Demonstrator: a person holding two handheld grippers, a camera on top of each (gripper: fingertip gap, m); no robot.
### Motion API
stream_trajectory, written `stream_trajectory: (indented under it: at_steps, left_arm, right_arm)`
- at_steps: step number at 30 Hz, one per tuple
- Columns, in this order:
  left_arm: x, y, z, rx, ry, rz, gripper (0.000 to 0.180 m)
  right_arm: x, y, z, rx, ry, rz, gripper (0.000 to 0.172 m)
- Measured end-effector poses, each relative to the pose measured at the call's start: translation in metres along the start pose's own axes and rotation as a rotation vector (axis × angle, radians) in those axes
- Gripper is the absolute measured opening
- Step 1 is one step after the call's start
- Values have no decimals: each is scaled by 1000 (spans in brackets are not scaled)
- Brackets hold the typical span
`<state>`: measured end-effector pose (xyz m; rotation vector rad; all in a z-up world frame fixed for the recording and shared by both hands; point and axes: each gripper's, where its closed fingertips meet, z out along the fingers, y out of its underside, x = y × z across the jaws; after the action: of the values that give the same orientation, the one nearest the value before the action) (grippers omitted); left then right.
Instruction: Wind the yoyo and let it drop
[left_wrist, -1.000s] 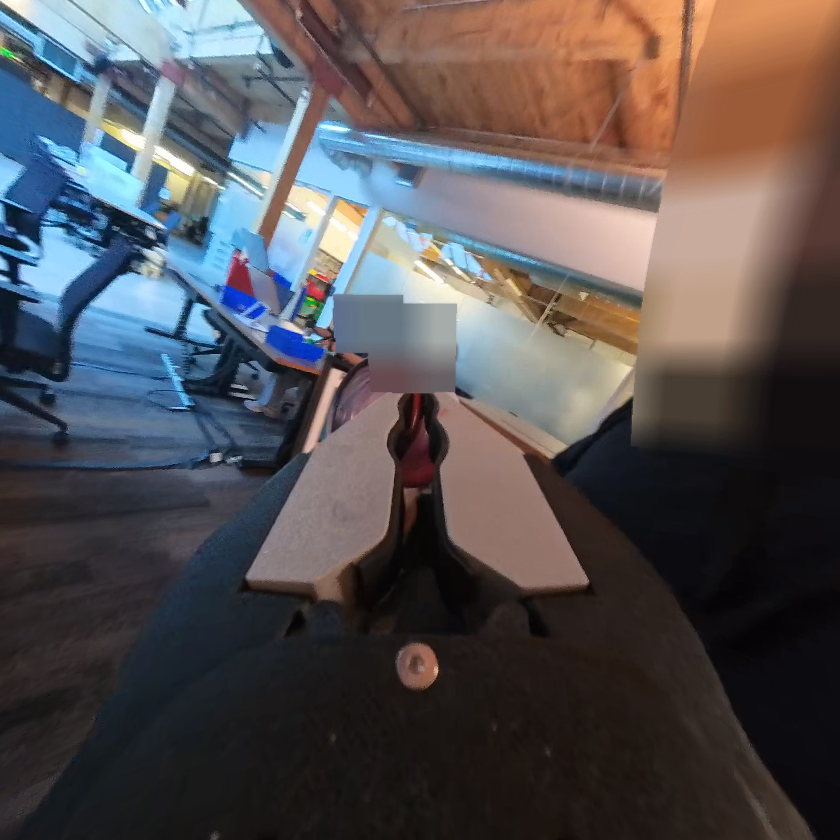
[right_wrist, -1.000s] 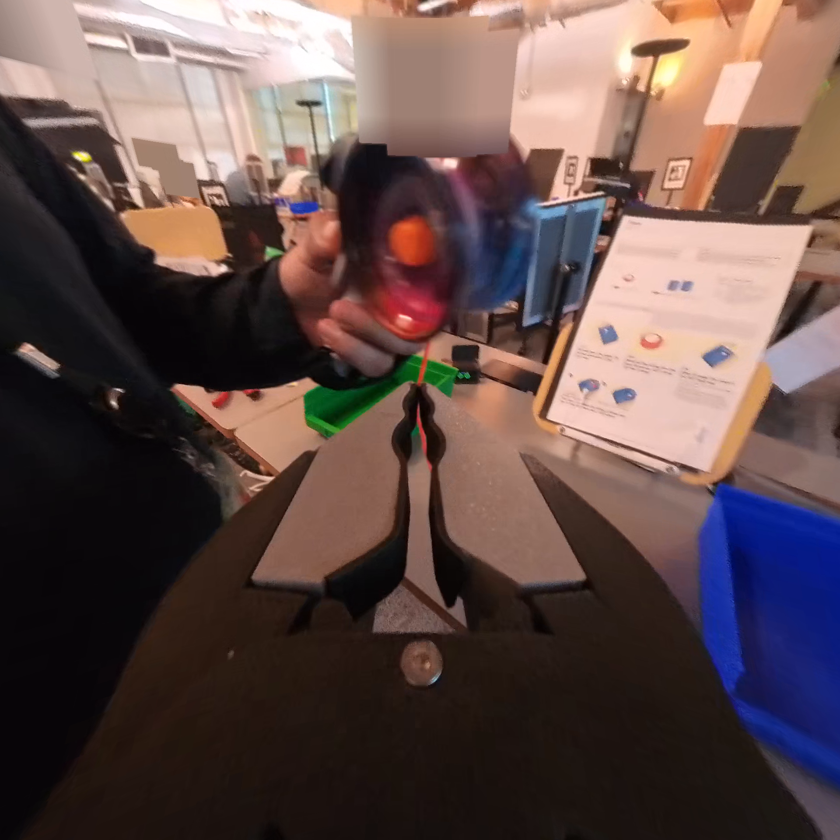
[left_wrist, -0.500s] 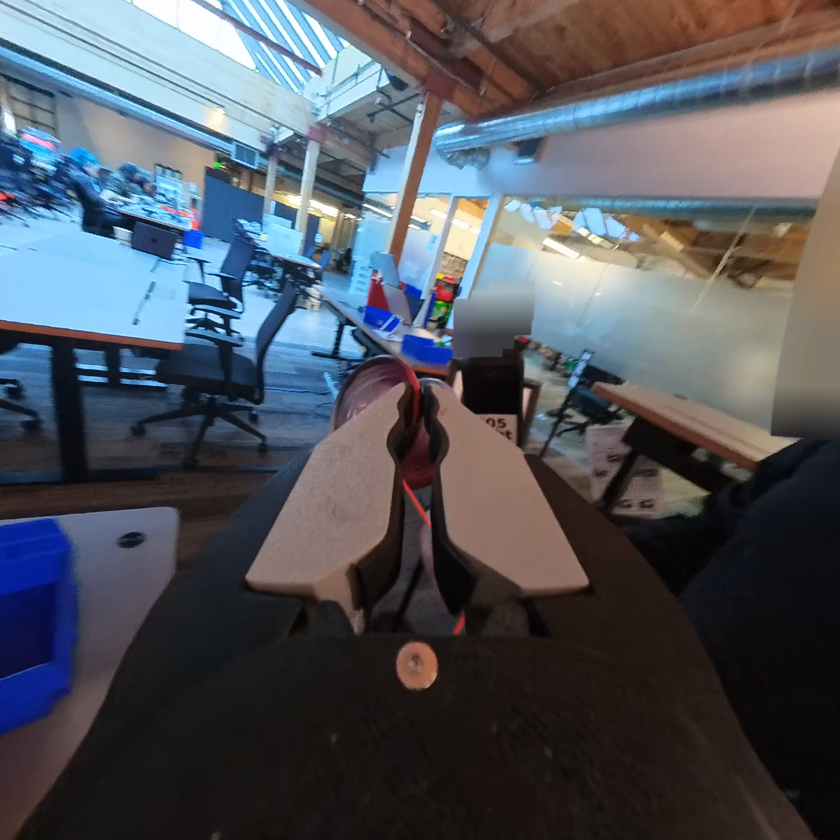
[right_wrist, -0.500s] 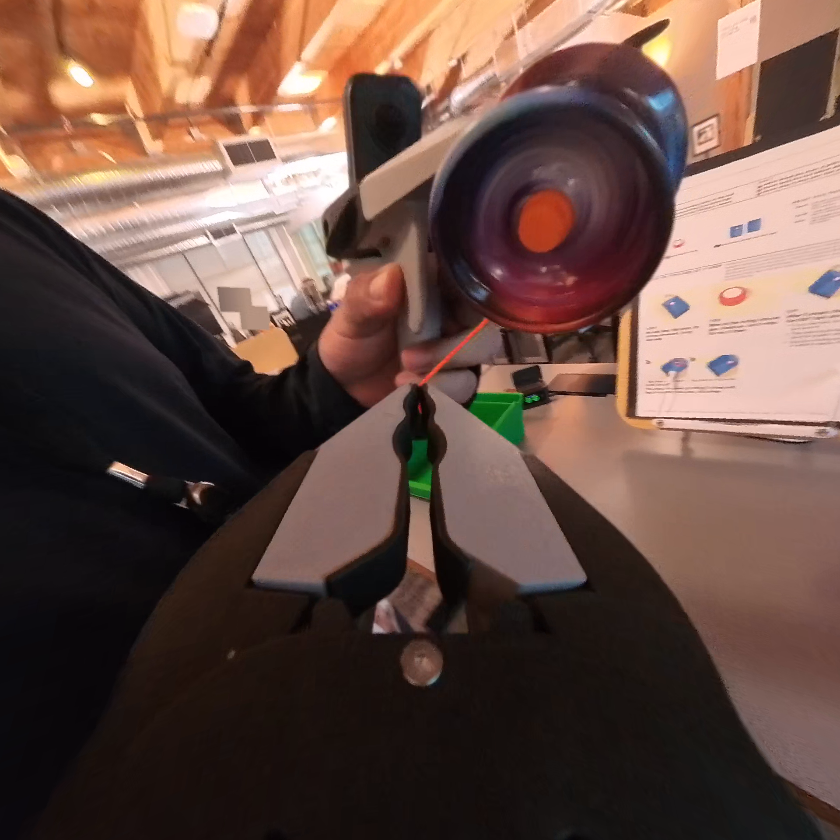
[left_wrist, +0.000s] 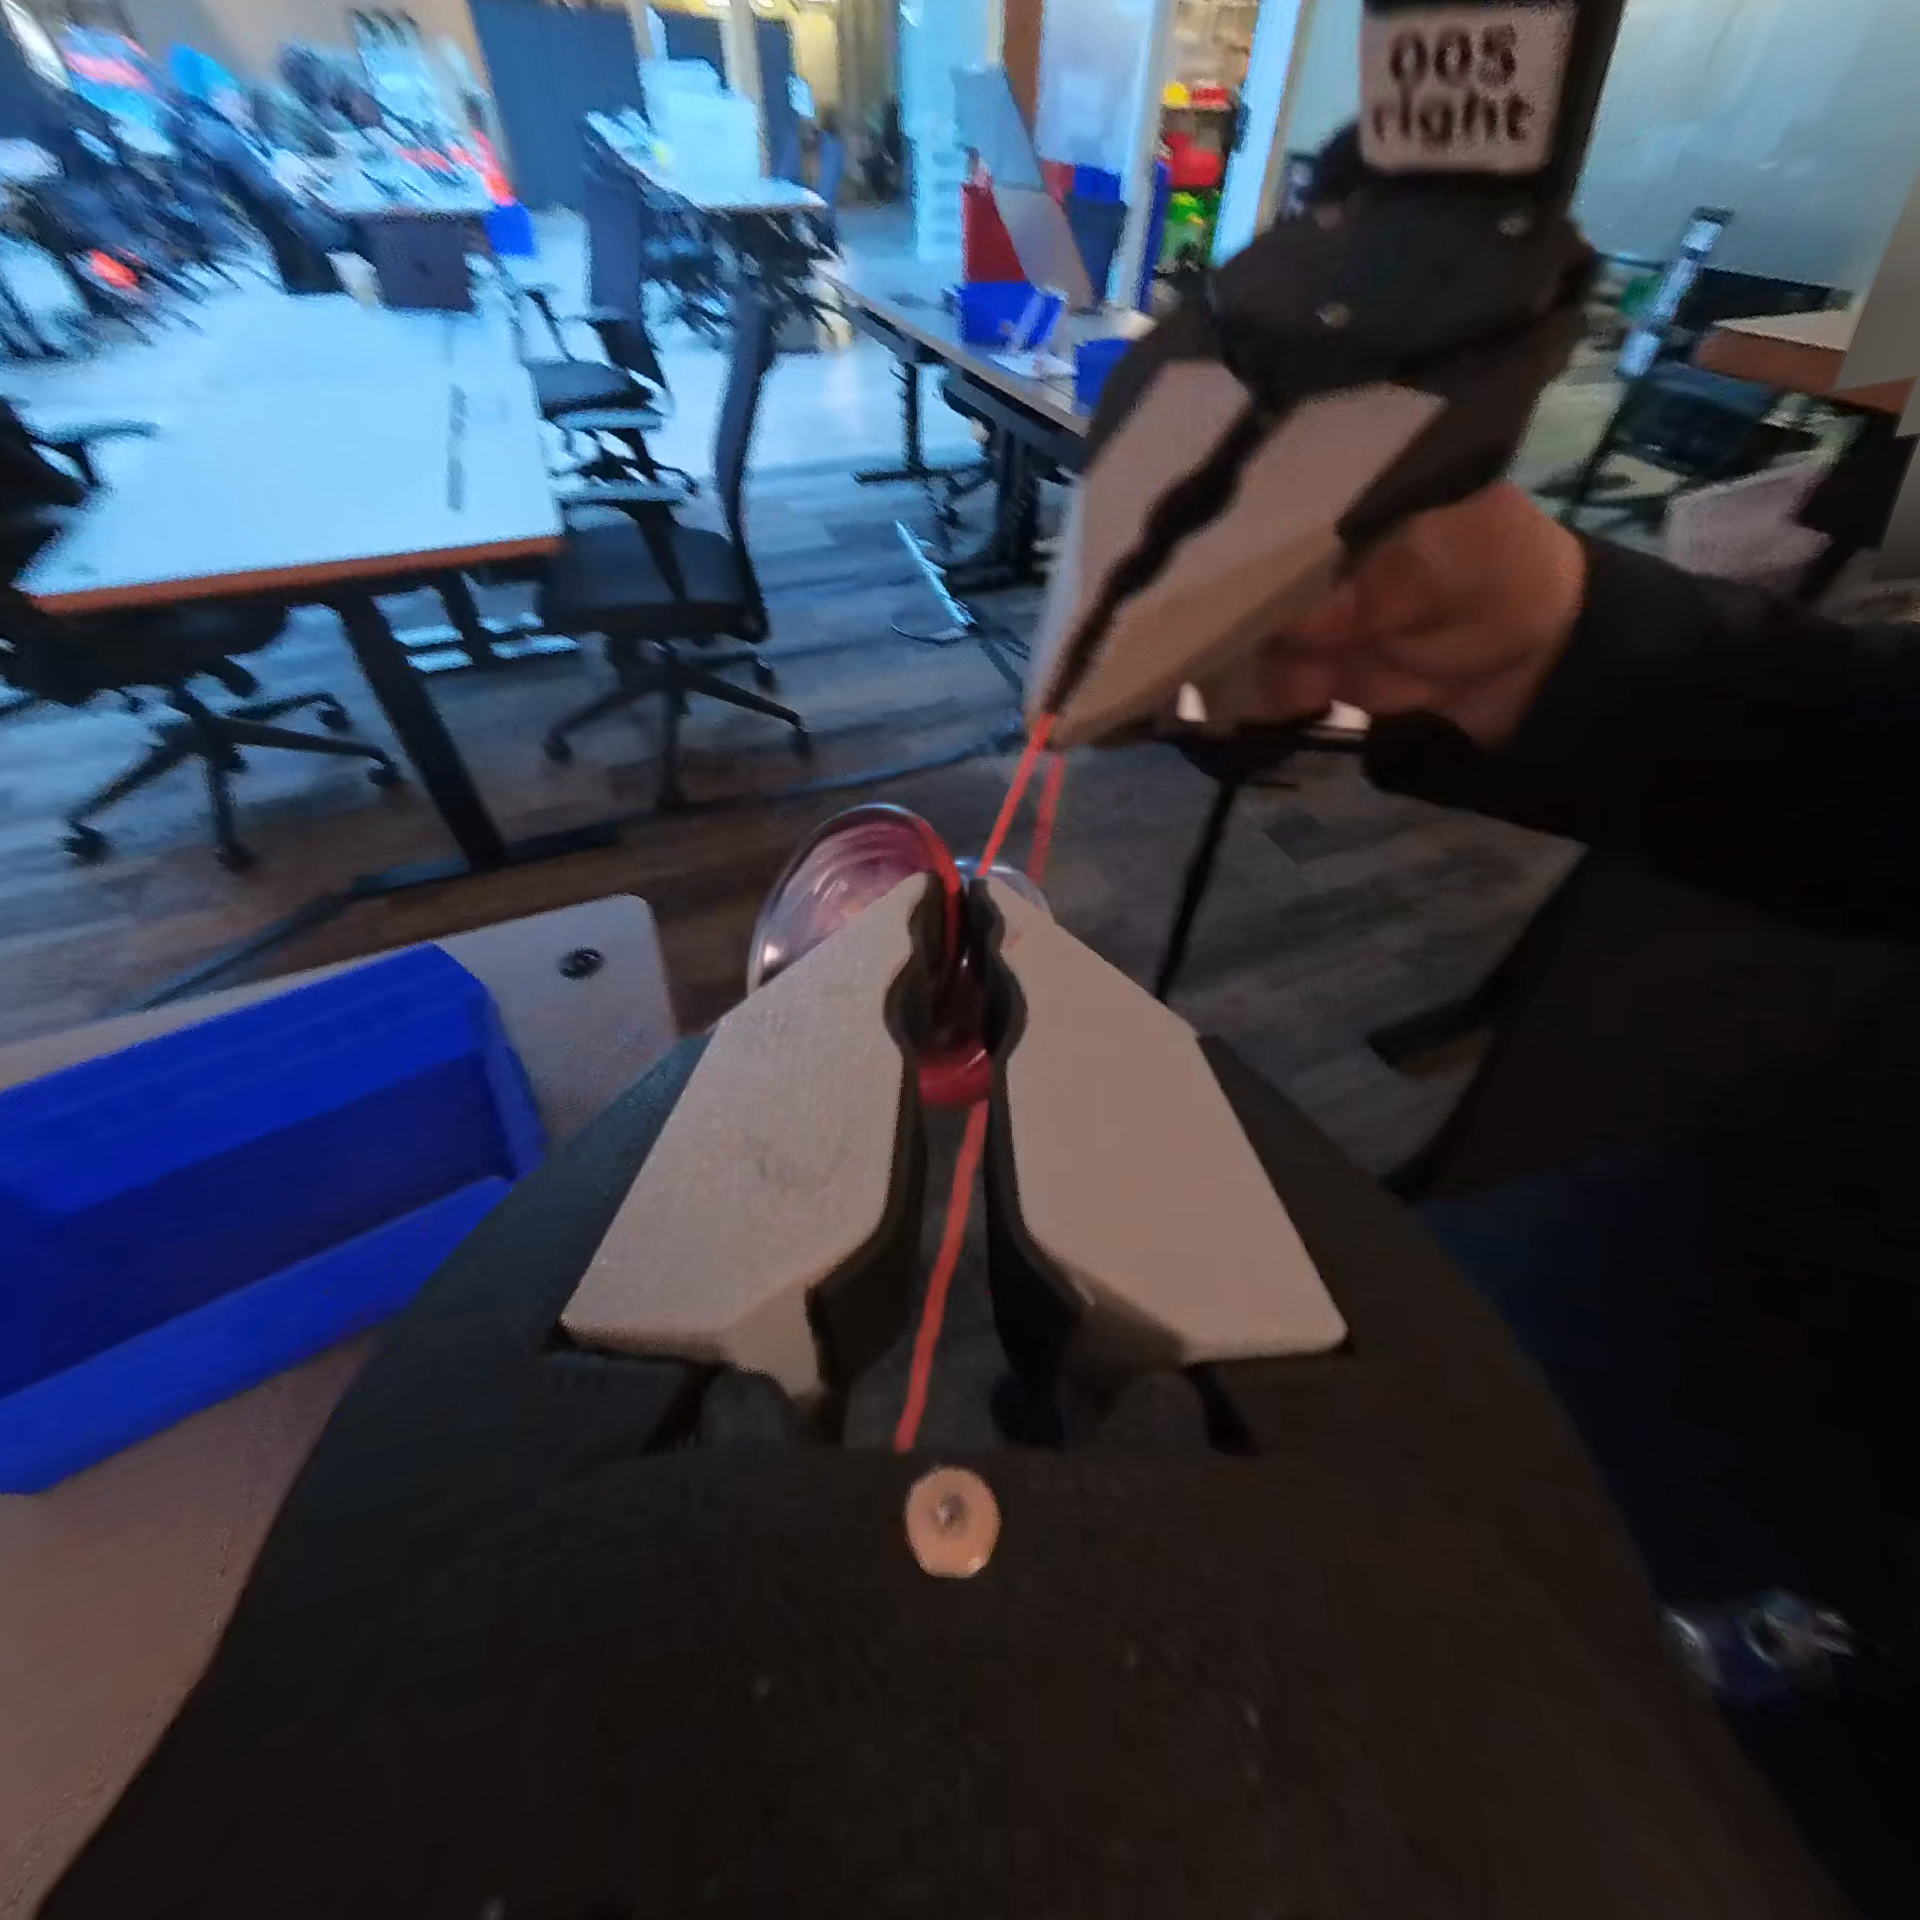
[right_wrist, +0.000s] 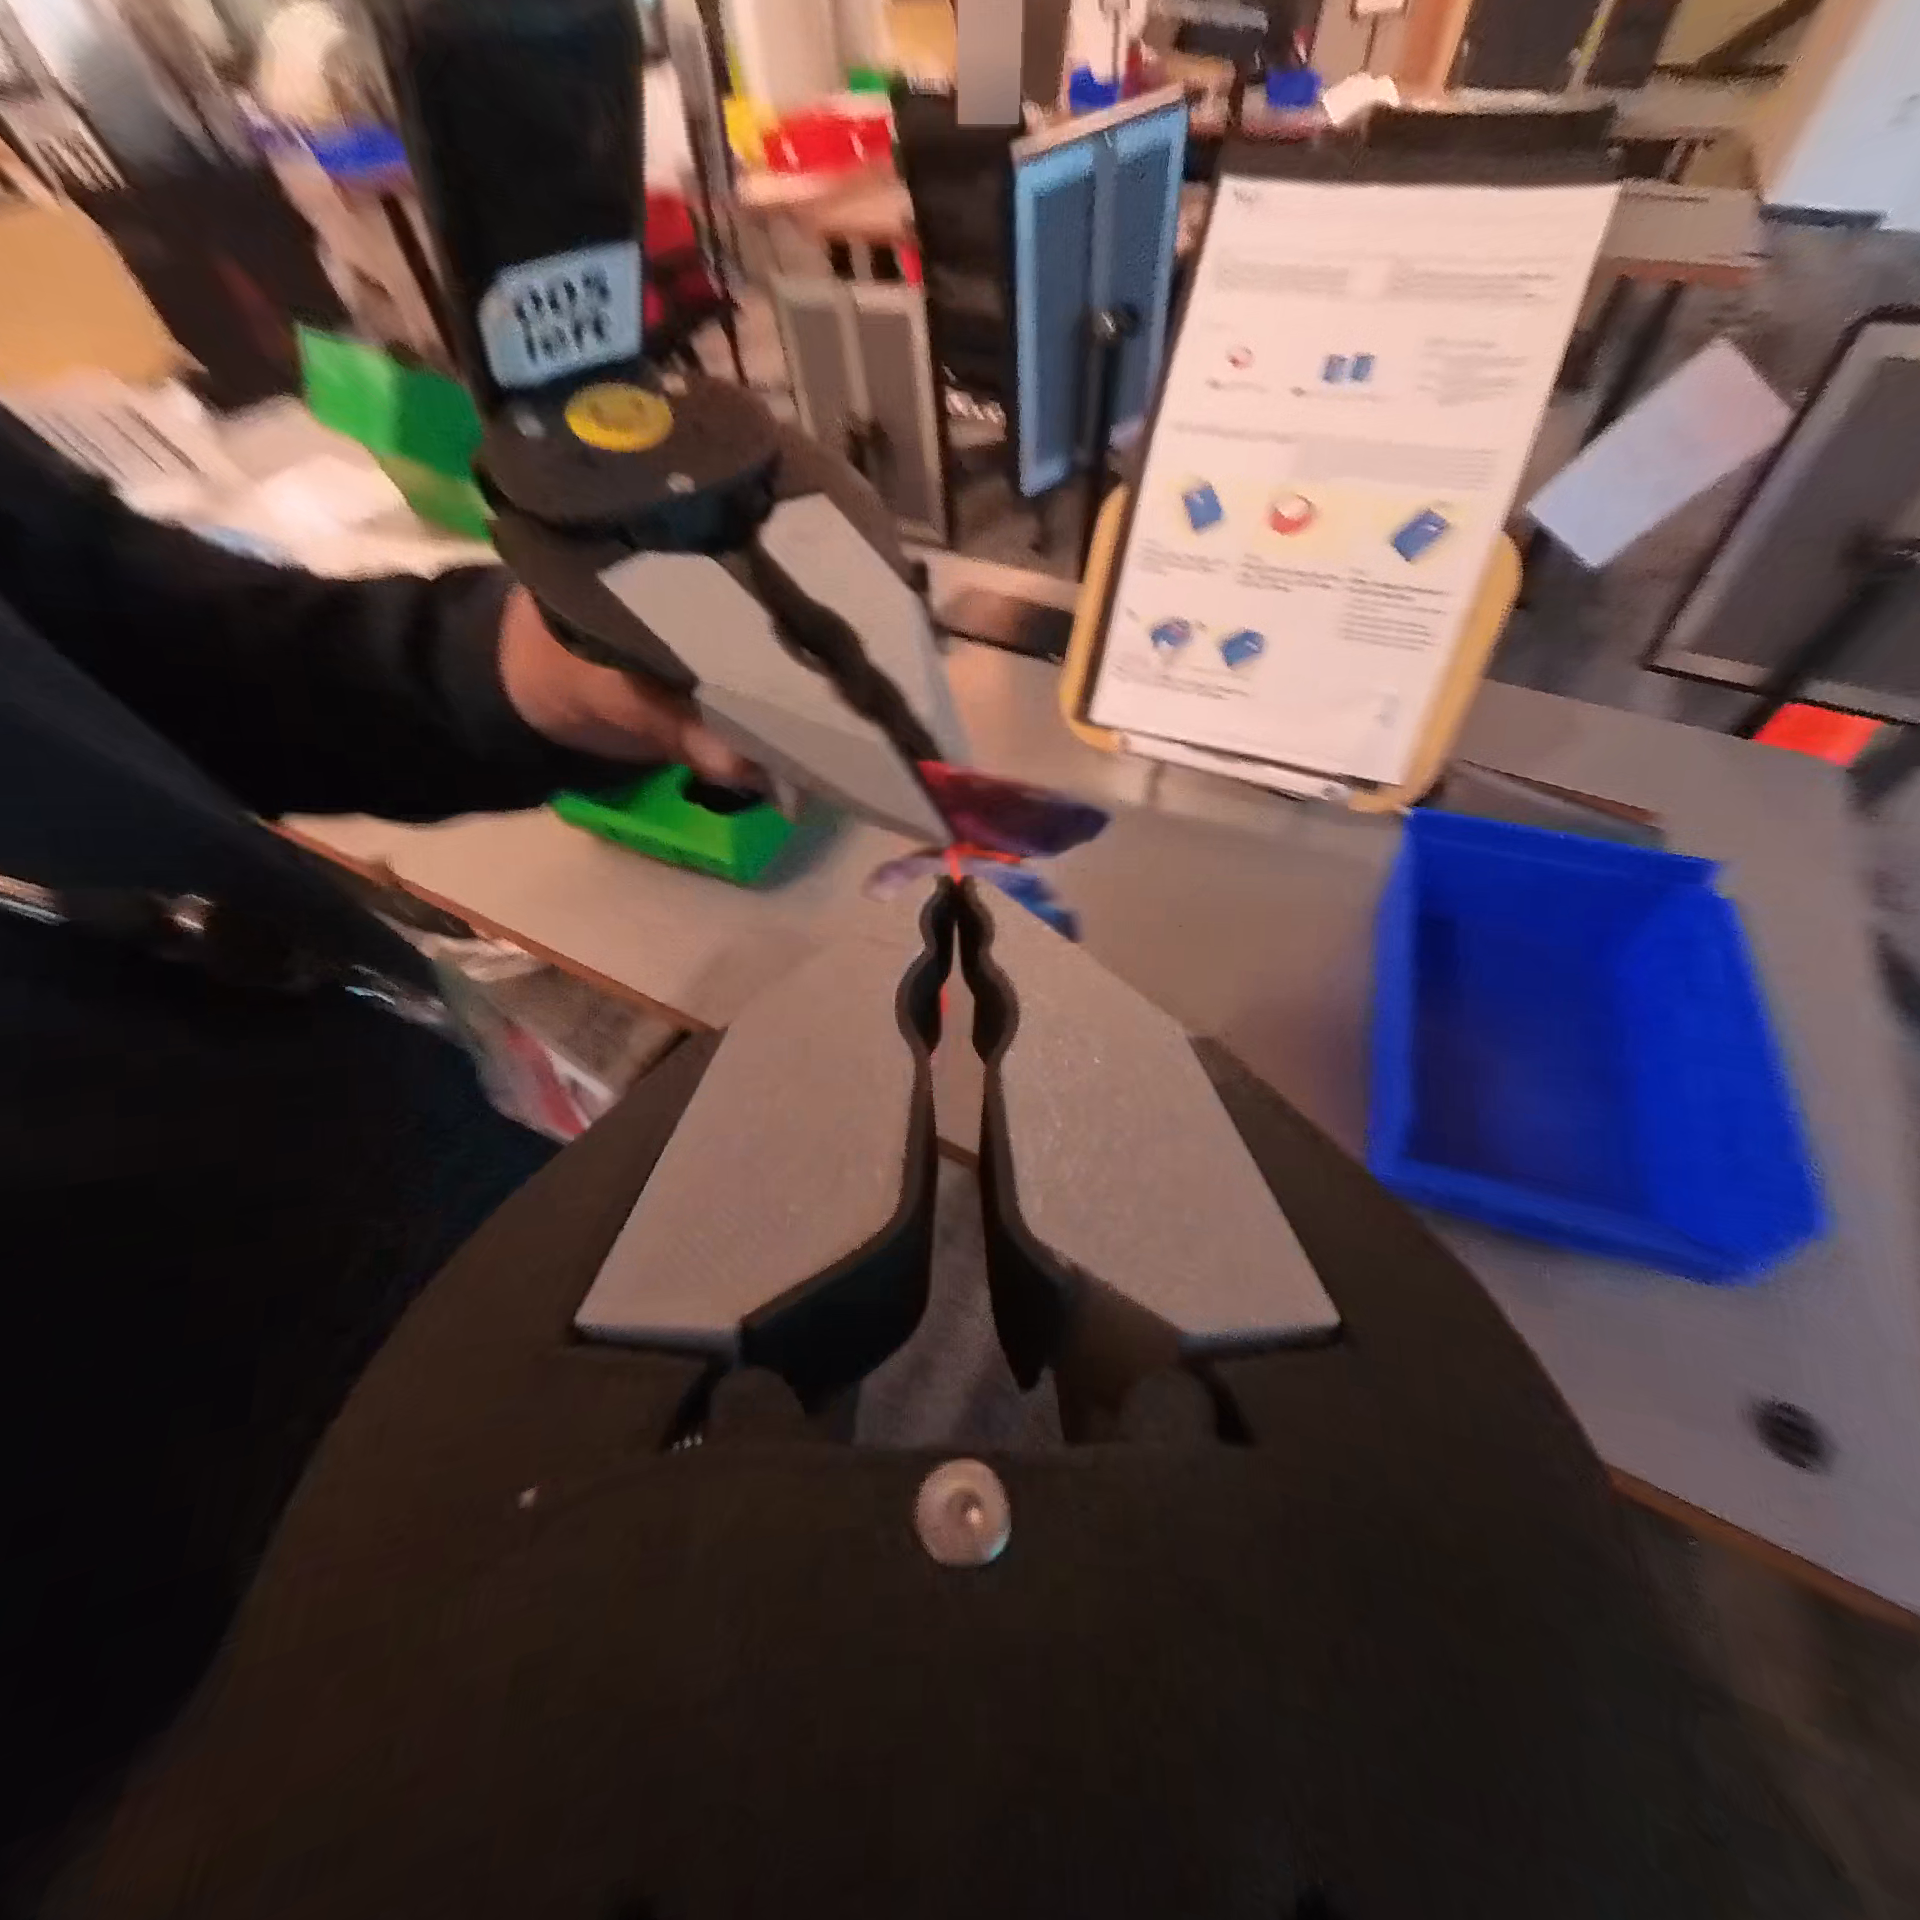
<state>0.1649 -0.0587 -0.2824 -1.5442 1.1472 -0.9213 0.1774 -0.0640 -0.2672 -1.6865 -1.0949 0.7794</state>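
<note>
My left gripper (left_wrist: 961, 904) is shut on the purple-red yoyo (left_wrist: 831, 904), gripping it at its rim, with one disc showing left of the fingers. A red string (left_wrist: 1013, 800) runs from the yoyo up to my right gripper (left_wrist: 1049, 722), which is shut on it just above and to the right. In the right wrist view my right gripper (right_wrist: 954, 904) pinches the string (right_wrist: 954, 857) at its tips. My left gripper (right_wrist: 930, 805) comes in from the upper left, holding the yoyo (right_wrist: 1023, 816) edge-on just beyond my right tips, above the grey table (right_wrist: 1247, 914).
A blue bin (right_wrist: 1579, 1039) sits on the table to the right and also shows in the left wrist view (left_wrist: 229, 1143). A green bin (right_wrist: 675, 821) lies left, below the person's hand. An instruction sheet on a stand (right_wrist: 1340, 468) stands behind. Office chairs and desks lie beyond. My two grippers' fingertips are within a few centimetres of each other.
Both grippers have tipped down from a raised pose. The yoyo, held high with its face toward the right camera, is now lower and edge-on over the table. Both grasps have held throughout.
</note>
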Motion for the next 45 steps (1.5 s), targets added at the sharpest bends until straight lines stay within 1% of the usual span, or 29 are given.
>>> stream_trajectory:
  at_steps: [3, 4, 6, 8, 10, 16, 18, 20, 24, 27, 30, 32, 35, 39, 45]
  left_arm:
    - [18, 6, 4, -52, 129, -79, 2]
    - [25, 3, 4, -43, 177, -120, 2]
    - [33, -12, -1, 33, 267, -221, 2]
    - [37, -33, -12, 143, 346, -293, 1]
    - [35, -50, -20, 230, 379, -345, 2]
    - [38, -60, -21, 289, 391, -345, 1]
    - [39, -61, -20, 300, 397, -340, 2]
    - [40, -57, -17, 296, 400, -349, 2]
    - [45, -47, -19, 332, 464, -384, 2]
    - [39, -29, -21, 353, 470, -457, 2]
    - [32, -6, -24, 332, 421, -505, 2]
    - [31, 6, -28, 312, 405, -518, 2]
    - [35, 17, -32, 293, 427, -550, 2]
    - [37, 21, -38, 313, 447, -570, 2]
    - [41, 27, -44, 329, 460, -550, 2]
  right_arm:
    - [9, 4, 2, -70, 42, -94, 0]
    - [11, 6, 4, -83, 48, -116, 0]
    - [12, 9, 6, -67, 25, -132, 0]
    - [8, 7, 7, 6, -19, -108, 0]
    - [-1, 3, 6, 107, -91, -47, 0]
    - [-5, -7, 3, 318, -134, 98, 0]
    - [-7, -6, 1, 353, -156, 135, 0]
    - [-7, -1, 2, 354, -165, 164, 0]
    - [-16, 7, 4, 376, -215, 228, 0]
    - [-20, 23, 11, 359, -229, 275, 0]
    - [-22, 39, 18, 316, -228, 295, 0]
    - [-26, 46, 23, 285, -242, 300, 0]
    - [-31, 49, 32, 244, -248, 280, 0]
    - [-37, 54, 44, 186, -255, 261, 0]
    - [-44, 57, 52, 168, -246, 287, 0]
